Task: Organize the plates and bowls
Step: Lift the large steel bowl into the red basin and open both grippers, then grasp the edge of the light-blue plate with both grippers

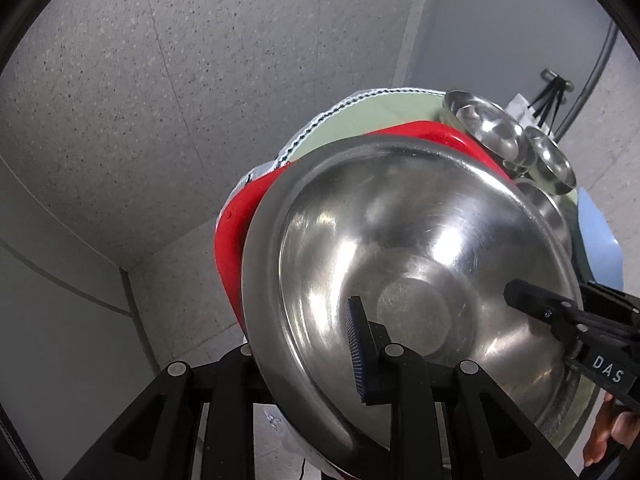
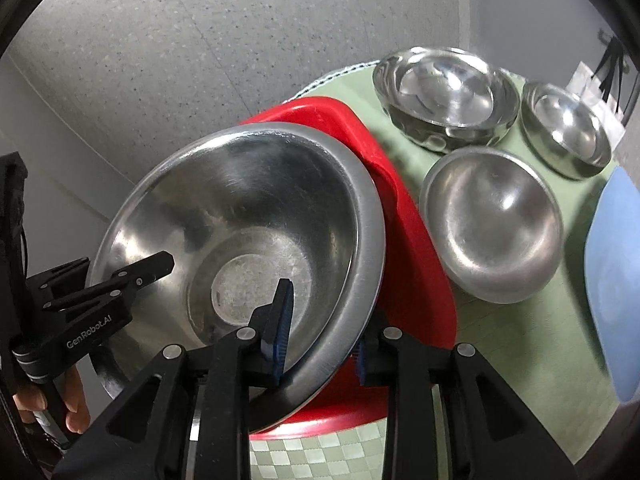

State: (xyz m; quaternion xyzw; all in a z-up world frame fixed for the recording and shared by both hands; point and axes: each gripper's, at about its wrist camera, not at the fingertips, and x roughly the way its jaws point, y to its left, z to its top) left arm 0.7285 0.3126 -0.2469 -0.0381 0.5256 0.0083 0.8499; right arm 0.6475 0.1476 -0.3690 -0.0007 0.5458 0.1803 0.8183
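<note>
A large steel bowl (image 1: 400,272) (image 2: 240,232) is held up, tilted, over a red tray (image 2: 408,248) (image 1: 228,248) on the green table (image 2: 520,340). My left gripper (image 1: 304,356) is shut on the bowl's rim, one blue pad inside, the other finger hidden behind the rim. My right gripper (image 2: 320,344) is shut on the opposite rim, one pad inside and one outside. Each gripper shows in the other's view: the right (image 1: 560,316), the left (image 2: 116,280).
Three smaller steel bowls stand on the table: one mid-right (image 2: 492,224), a stacked one at the back (image 2: 444,96) (image 1: 484,128), one far right (image 2: 568,128) (image 1: 552,164). A blue plate (image 2: 616,280) (image 1: 600,236) lies at the right edge. The floor lies beyond the table's left edge.
</note>
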